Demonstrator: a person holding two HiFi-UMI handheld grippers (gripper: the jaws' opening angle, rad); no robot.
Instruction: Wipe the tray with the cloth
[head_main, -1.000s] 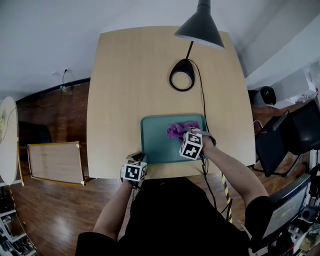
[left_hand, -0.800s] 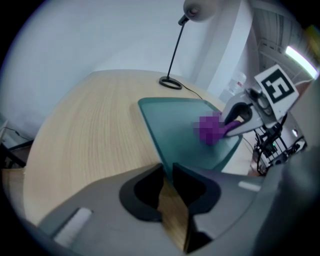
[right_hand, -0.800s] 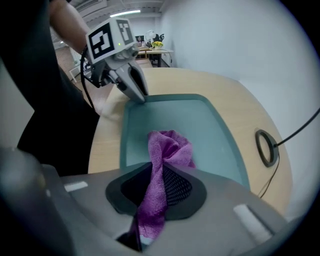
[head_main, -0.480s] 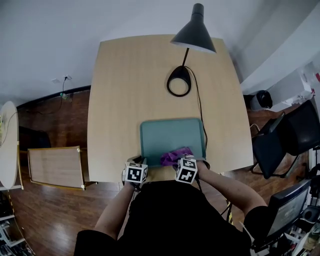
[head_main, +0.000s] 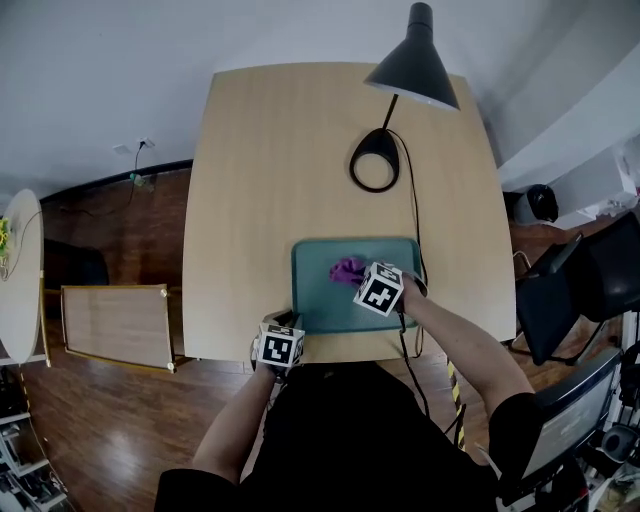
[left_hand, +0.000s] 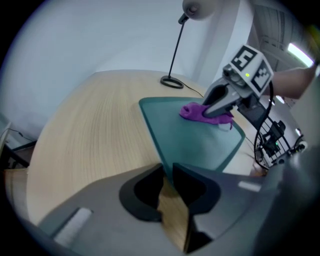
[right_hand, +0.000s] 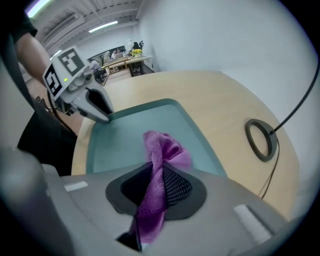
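- Head view: teal tray (head_main: 320, 305) lies at the table's (head_main: 270, 180) near edge; right claw (head_main: 357, 275) presses the purple cloth (head_main: 346, 268) onto it, and left claw (head_main: 289, 324) sits at the tray's near left corner
- Left gripper view: jaws stand narrow, pinched on the tray's corner rim
- Right gripper view: jaws are closed on the cloth, which trails between them and bunches on the tray floor
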